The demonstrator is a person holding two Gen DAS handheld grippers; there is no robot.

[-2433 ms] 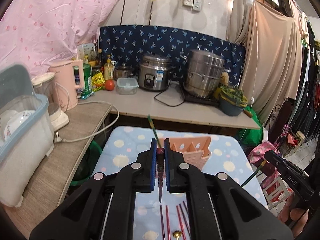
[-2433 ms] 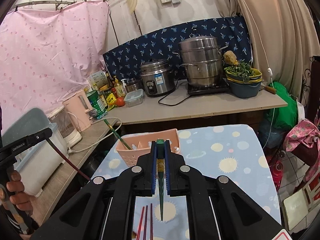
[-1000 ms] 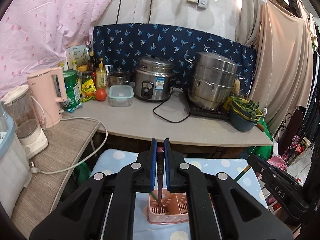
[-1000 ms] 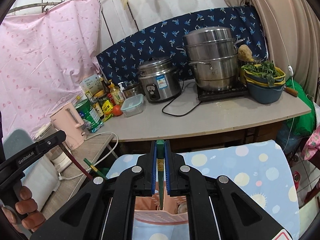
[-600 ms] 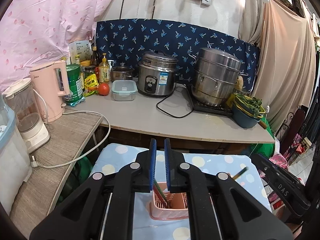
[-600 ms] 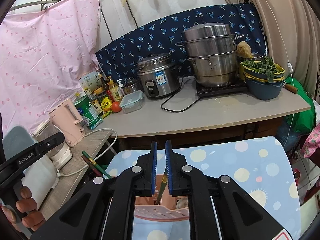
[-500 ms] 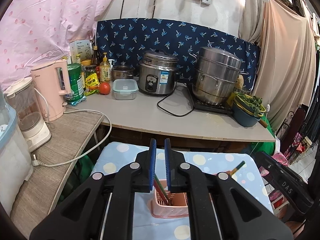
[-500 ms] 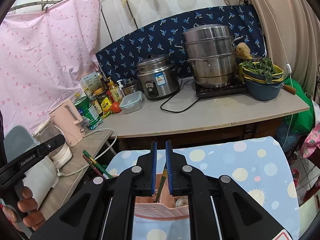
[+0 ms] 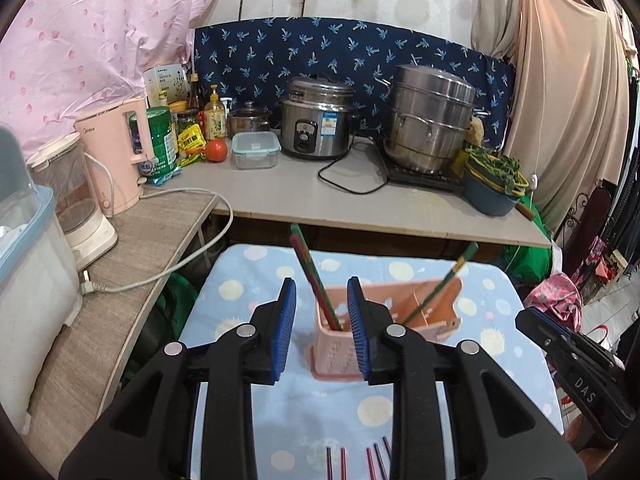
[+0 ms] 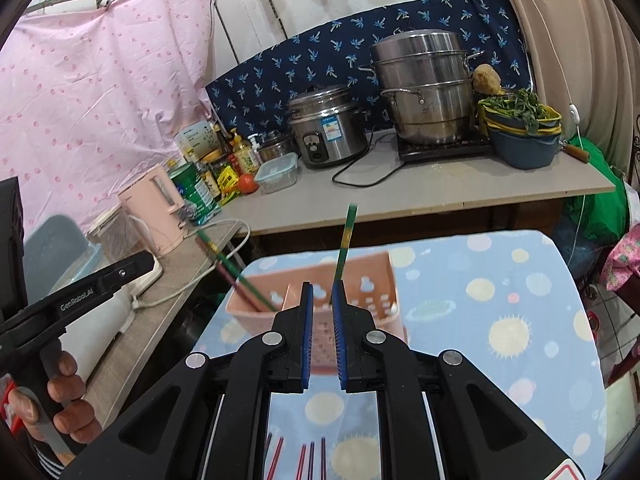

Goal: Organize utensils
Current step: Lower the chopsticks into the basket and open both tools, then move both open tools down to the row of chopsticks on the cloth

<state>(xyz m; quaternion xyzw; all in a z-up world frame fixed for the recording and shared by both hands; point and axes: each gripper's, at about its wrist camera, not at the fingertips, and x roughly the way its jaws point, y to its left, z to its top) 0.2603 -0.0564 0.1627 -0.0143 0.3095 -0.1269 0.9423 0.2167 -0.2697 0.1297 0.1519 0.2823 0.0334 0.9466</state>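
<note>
A pink slotted basket [image 9: 336,356] stands on the blue dotted tablecloth [image 9: 492,344]. A red and a green chopstick [image 9: 316,276] lean left in its left compartment. One green chopstick [image 9: 452,276] leans right in the other. My left gripper [image 9: 322,320] is just short of the basket, its jaws opening with nothing between them. My right gripper [image 10: 322,336] is shut to a narrow slit with nothing in it. It sits in front of the basket [image 10: 372,288], and the green chopstick [image 10: 345,240] stands free beyond its tips. Several loose chopsticks [image 9: 360,460] lie near the table's front edge.
Behind the table runs a counter with a rice cooker [image 9: 316,120], a steel steamer [image 9: 432,120], a bowl of greens [image 9: 492,184] and bottles. On the left, a wooden shelf holds a pink kettle [image 9: 116,152], a white dish box [image 9: 28,280] and a loose cable [image 9: 180,264].
Both grippers let go of their chopsticks, which now stand in the basket. Both drew back from the basket, and the left jaws spread wider.
</note>
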